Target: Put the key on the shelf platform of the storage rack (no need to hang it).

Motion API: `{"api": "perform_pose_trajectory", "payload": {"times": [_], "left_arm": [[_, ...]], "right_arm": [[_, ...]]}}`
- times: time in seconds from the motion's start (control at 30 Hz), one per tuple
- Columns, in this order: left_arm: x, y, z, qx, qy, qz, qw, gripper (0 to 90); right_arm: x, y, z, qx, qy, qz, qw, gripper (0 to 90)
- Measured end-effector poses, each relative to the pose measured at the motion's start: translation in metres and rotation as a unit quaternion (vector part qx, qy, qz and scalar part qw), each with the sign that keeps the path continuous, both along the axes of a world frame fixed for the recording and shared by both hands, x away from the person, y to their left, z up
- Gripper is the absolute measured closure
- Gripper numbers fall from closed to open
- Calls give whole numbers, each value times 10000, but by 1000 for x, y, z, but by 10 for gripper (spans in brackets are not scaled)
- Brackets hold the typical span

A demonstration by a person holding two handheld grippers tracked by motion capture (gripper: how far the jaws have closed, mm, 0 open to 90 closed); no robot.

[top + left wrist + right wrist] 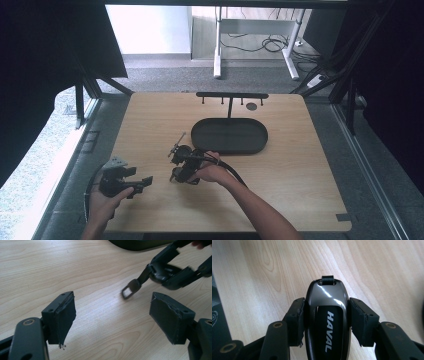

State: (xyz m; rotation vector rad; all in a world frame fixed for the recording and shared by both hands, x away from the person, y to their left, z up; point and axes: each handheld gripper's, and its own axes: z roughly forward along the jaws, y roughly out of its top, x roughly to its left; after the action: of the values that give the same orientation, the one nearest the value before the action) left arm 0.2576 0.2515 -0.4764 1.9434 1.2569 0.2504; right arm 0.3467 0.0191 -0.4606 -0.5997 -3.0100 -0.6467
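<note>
This looks like a lab or office test space. A wooden table [300, 165] sits inside a dark frame on grey carpet [165, 79]. Beyond it stands a white desk [255, 30] with loose cables [272, 44].

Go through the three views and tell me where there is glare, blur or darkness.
Right gripper view: sharp, with white glare streaks on the glossy car key between the fingers. Left gripper view: the right gripper and the key's strap are motion-blurred, the wood is sharp. High view: soft overall, dark at both sides, bright floor beyond the table.
</note>
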Motion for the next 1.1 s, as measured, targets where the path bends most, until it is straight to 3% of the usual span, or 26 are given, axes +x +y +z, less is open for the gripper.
{"api": "perform_pose_trajectory", "payload": {"times": [0.47, 1.1], "left_arm": [[1, -3, -1, 33, 15, -36, 10000, 213], [1, -4, -3, 77, 39, -76, 9999, 212]], "right_arm": [[-2, -27, 31, 263, -180, -169, 9993, 487], [10, -59, 50, 365, -386, -502, 9973, 487]]}}
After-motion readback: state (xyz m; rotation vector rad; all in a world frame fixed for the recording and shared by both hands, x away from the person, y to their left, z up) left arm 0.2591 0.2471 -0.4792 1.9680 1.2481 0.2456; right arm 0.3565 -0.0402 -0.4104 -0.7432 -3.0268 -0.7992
